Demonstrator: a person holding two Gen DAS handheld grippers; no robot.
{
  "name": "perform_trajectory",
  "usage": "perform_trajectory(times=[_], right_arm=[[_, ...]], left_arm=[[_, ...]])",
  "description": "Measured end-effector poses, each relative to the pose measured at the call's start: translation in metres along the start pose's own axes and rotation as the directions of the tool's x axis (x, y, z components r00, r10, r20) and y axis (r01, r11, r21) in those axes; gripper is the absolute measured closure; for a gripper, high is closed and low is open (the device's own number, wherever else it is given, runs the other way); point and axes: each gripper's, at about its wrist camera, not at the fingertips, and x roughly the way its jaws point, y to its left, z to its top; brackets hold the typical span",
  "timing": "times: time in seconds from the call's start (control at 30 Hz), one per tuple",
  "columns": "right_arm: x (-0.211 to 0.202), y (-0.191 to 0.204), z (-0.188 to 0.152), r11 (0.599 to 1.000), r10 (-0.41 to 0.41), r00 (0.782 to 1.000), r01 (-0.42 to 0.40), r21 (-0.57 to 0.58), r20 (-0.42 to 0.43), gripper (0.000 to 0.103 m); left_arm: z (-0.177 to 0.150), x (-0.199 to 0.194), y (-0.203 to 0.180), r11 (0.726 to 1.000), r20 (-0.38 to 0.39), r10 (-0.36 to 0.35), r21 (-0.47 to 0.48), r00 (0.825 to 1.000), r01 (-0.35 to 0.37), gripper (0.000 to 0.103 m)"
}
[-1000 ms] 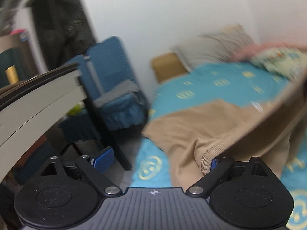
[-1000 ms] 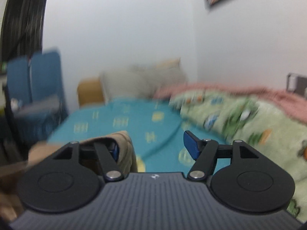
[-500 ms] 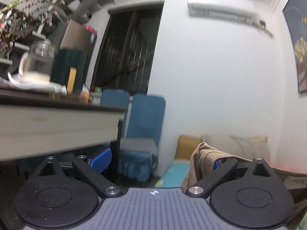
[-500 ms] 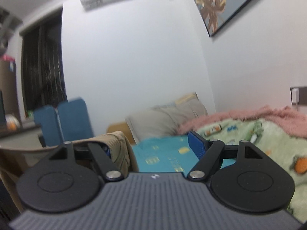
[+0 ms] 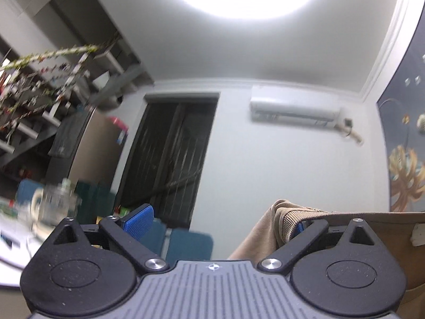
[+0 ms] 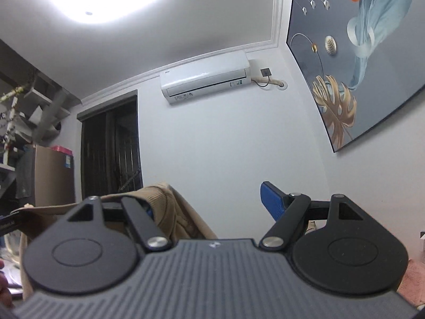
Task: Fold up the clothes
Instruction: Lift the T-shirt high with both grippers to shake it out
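I hold the tan garment (image 5: 382, 228) up in the air, stretched between both tools, I judge so that it hangs flat for a fold. On the left gripper (image 5: 220, 222) the jaws stand wide, with the ribbed hem hooked over the right finger only. The right gripper (image 6: 209, 204) is likewise spread, with cloth draped over its left finger. Far off are the air conditioner (image 6: 205, 79), the dark doorway (image 5: 170, 159) and, at right, the wall painting (image 6: 356, 53). Nothing blocks the cloth here.
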Motion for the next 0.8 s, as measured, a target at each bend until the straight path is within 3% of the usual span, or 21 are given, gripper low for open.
perform_trajectory(times=[0.1, 0.17, 0.23, 0.4, 0.8], right_arm=[[-0.004, 0.0, 0.036, 1.0, -0.012, 0.999, 0.013, 0.004, -0.034, 0.026], [0.018, -0.011, 0.021, 0.999, -0.039, 0.995, 0.039, -0.004, -0.092, 0.025], [0.041, -0.023, 0.004, 0.998, -0.066, 0.986, 0.065, -0.013, -0.15, 0.025], [0.098, -0.052, -0.037, 0.991, -0.134, 0.947, 0.127, -0.044, -0.292, 0.025], [0.32, -0.125, -0.275, 0.971, -0.236, 0.873, 0.197, -0.133, -0.426, 0.026]], left_arm=[[0.028, -0.006, -0.014, 0.999, -0.05, -0.045, 0.028, 0.998, 0.046, 0.004], [0.036, 0.001, -0.022, 0.995, -0.103, -0.076, 0.05, 0.992, 0.081, 0.003], [0.024, 0.025, -0.032, 0.989, -0.188, -0.105, 0.085, 0.977, 0.122, 0.002], [-0.081, 0.121, -0.05, 0.98, -0.357, -0.077, 0.147, 0.931, 0.137, 0.001], [-0.363, 0.373, -0.091, 0.982, -0.518, 0.002, 0.162, 0.856, 0.096, 0.001]])
